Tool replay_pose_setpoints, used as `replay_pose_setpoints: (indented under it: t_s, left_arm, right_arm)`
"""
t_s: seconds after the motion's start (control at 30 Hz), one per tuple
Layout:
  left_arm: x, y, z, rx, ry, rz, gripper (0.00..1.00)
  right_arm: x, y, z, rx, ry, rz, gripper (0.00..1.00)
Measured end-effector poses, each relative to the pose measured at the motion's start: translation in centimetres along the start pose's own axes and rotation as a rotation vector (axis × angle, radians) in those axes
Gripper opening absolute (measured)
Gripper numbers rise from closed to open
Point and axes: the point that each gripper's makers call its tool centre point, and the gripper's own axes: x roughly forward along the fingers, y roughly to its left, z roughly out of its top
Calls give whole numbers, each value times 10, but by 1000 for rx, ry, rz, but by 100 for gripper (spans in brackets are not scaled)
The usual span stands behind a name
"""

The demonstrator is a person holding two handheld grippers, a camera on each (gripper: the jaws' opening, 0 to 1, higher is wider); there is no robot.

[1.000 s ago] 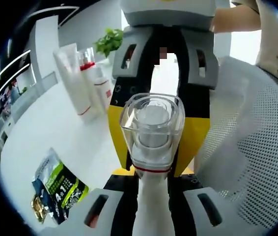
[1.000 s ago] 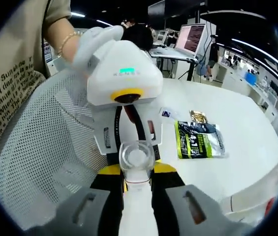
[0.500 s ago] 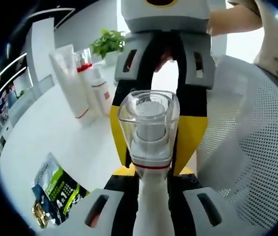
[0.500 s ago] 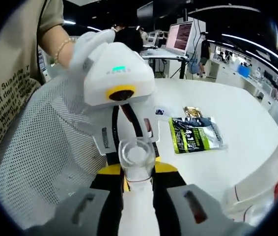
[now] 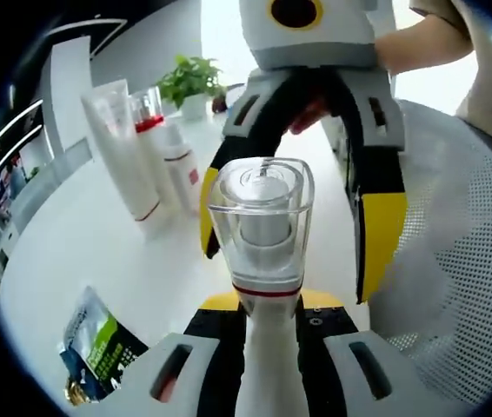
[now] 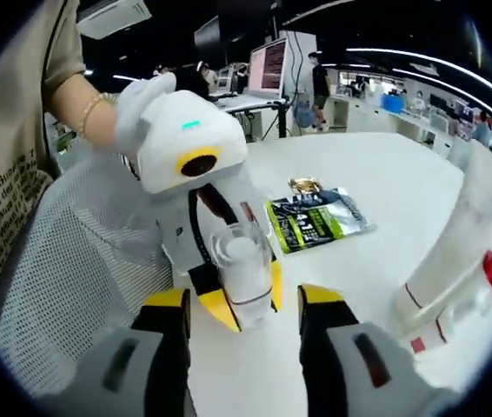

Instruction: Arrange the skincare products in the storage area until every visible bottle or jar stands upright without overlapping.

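- The left gripper (image 5: 266, 382) has its fingers clamped on the white neck of a clear-capped bottle (image 5: 262, 228), just under the red band; in the right gripper view the same bottle (image 6: 244, 276) looks upright, base at or near the white worktop (image 6: 394, 187).
- The right gripper (image 6: 242, 308) has its fingers spread apart, one either side of the bottle and clear of it; it holds nothing.
- From where I stand, the step in hand looks like setting this bottle down straight. I'd lower it until the base sits flat, then open the left fingers slowly and draw straight back so the tall cap isn't knocked.
- Keep the open right fingers close by, ready to catch a wobble, but off the bottle.
- Upright white tubes and bottles (image 5: 146, 148) already stand well apart to one side; the spot should stay clear of them and of the green sachet (image 6: 317, 219) lying flat.
- Mind the white mesh basket (image 5: 455, 261) just beside.
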Motion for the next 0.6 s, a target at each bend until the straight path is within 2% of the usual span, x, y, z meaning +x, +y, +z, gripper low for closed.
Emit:
replay_pose_setpoints:
  t_s: [0.23,0.6]
  left_arm:
    - [17,19,13,-1,-19,-4,18]
    - [43,48,32,-5,-41,-4,18]
  right_arm:
    - [-18,-17,-11,87,-19,-106,71]
    - [-47,-33,-37,167,-5,-215,76]
